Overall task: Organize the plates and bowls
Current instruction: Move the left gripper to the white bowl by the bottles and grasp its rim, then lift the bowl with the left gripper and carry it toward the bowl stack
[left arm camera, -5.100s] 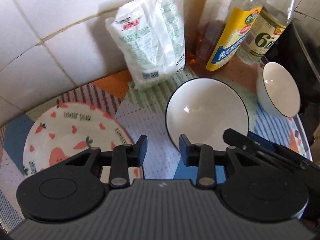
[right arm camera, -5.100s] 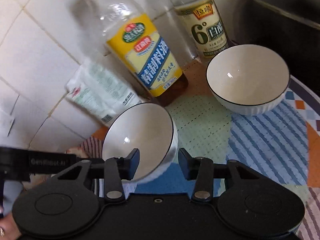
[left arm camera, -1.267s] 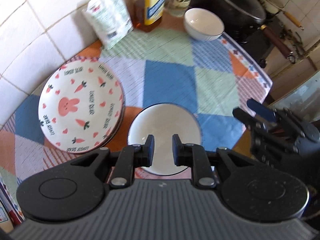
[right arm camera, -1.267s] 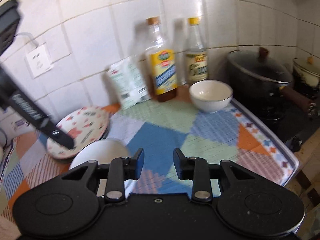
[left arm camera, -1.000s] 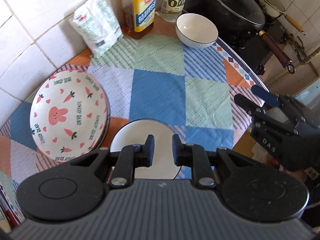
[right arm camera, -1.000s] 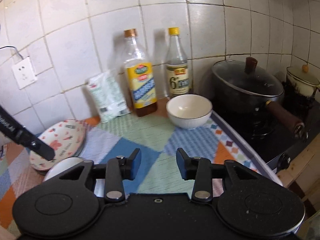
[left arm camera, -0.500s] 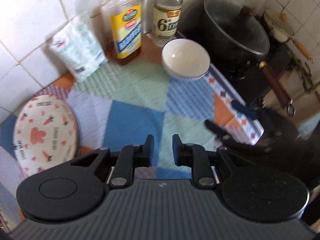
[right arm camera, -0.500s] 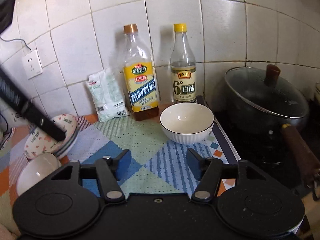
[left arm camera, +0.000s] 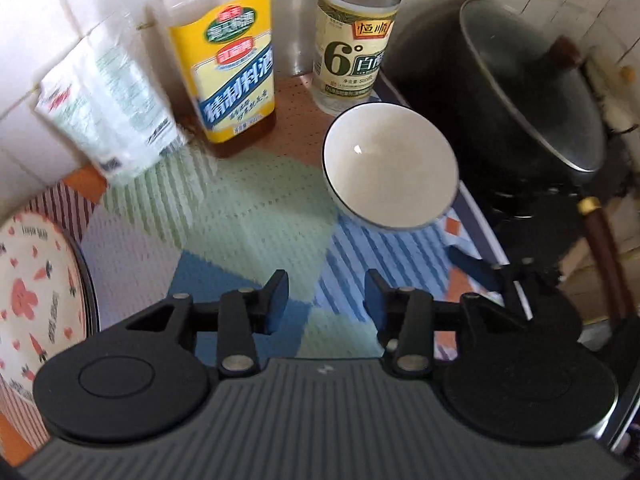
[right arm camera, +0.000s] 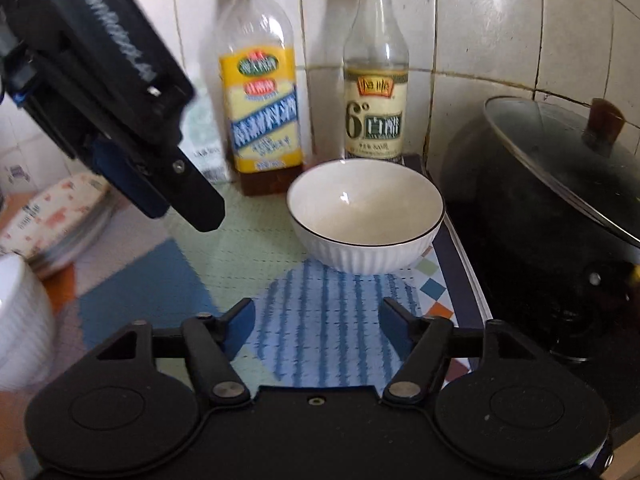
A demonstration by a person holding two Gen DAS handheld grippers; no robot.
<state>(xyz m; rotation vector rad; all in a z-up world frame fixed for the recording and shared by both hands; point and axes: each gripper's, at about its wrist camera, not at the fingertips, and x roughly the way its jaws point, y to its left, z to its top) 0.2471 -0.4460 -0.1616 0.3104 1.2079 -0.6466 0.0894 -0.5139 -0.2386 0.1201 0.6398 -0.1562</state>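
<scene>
Both grippers' jaws are opening, empty: left gripper (left arm camera: 326, 294), right gripper (right arm camera: 316, 326); the carrot plate (left arm camera: 28, 300) is cut off, the packet (left arm camera: 108, 108) blurred.

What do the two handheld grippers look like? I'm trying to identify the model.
Both the left gripper and the right gripper are matte black, with two round discs, silver pivot screws and blue-padded fingers. The left one's body is ribbed grey. White lettering runs along its side; blur makes it unreadable.
</scene>
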